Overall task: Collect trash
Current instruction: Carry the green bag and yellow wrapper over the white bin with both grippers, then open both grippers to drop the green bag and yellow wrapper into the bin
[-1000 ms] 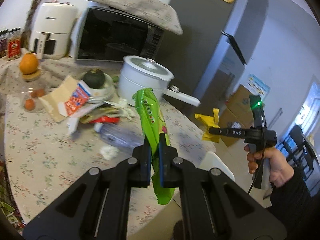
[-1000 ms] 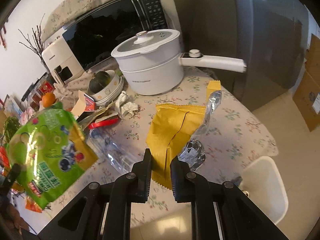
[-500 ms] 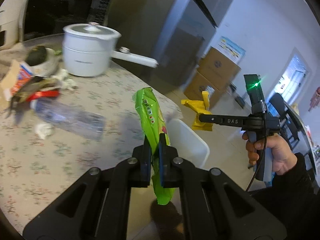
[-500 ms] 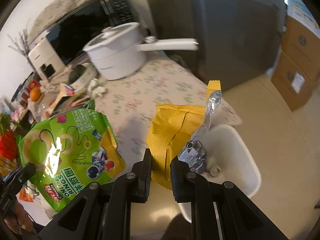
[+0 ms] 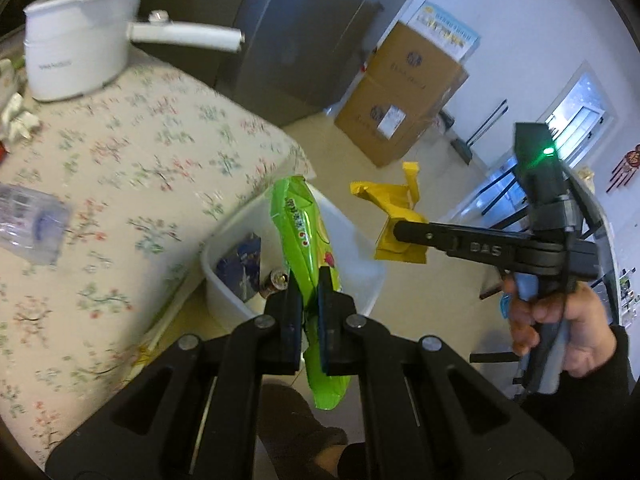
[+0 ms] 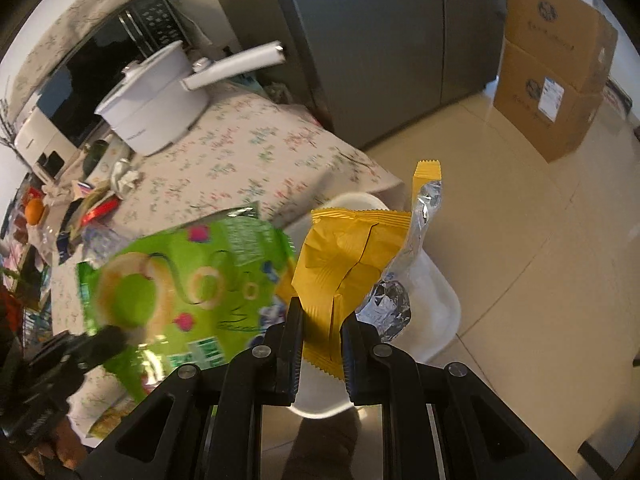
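Your left gripper (image 5: 310,312) is clamped on the green snack bag (image 5: 304,248) and your right gripper (image 6: 322,326) on the yellow wrapper (image 6: 344,264), both hanging over the white bin (image 5: 360,272) beside the desk (image 5: 120,184). Both are light, limp, slick film (probably empty), so pinch a flat edge and expect them to flutter on release.

My counter and the floor beside it

My counter (image 5: 132,152), under a flowered cloth, carries a white pot (image 5: 76,36) at 11 o'clock, a clear plastic bottle (image 5: 30,224) at 9 o'clock and crumpled paper (image 6: 126,178). On the tiled floor (image 6: 520,216) a white bin (image 5: 360,256) stands just beside its edge; stacked cardboard boxes (image 5: 404,92) sit at 1 o'clock.
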The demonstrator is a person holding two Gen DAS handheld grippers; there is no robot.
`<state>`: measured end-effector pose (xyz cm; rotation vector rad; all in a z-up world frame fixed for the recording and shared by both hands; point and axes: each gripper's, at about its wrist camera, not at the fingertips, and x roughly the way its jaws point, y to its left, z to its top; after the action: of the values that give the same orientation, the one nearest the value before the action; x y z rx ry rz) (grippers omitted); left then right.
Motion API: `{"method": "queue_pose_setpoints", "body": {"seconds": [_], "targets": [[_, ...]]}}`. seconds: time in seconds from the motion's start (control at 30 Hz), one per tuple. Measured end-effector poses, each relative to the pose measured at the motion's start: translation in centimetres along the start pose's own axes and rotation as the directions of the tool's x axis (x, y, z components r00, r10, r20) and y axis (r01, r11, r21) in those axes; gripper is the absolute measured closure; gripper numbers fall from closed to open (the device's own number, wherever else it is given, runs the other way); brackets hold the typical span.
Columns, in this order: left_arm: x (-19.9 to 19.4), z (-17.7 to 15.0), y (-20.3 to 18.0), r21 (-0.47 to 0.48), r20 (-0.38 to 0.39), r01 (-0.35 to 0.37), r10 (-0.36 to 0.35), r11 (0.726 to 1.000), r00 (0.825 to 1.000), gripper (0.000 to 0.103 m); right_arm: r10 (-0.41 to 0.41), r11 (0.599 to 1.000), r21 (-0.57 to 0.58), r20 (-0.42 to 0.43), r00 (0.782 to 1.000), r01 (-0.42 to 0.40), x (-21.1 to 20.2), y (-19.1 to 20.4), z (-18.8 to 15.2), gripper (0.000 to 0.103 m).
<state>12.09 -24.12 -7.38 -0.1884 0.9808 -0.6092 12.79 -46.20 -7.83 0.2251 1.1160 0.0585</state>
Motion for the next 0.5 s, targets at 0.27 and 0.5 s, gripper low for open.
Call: {"method": "queue_pose_setpoints", "body": {"seconds": [0.27,0.5], "targets": [[4.9,0.3,0.4,-0.013,-0.061,-0.023,0.022,1.0,0.998,0.096,-0.01,1.0,0.028,-0.038,0.999,0.011,1.6,-2.2,-0.2,0.086],[6.9,0.2,1.2,-0.008,-0.088,-0.044,0.043,0.999,0.995,0.095,-0.019,0.999,0.042,-0.065,0.998,0.022,2.4,-3.1,-0.3,0.085]]}}
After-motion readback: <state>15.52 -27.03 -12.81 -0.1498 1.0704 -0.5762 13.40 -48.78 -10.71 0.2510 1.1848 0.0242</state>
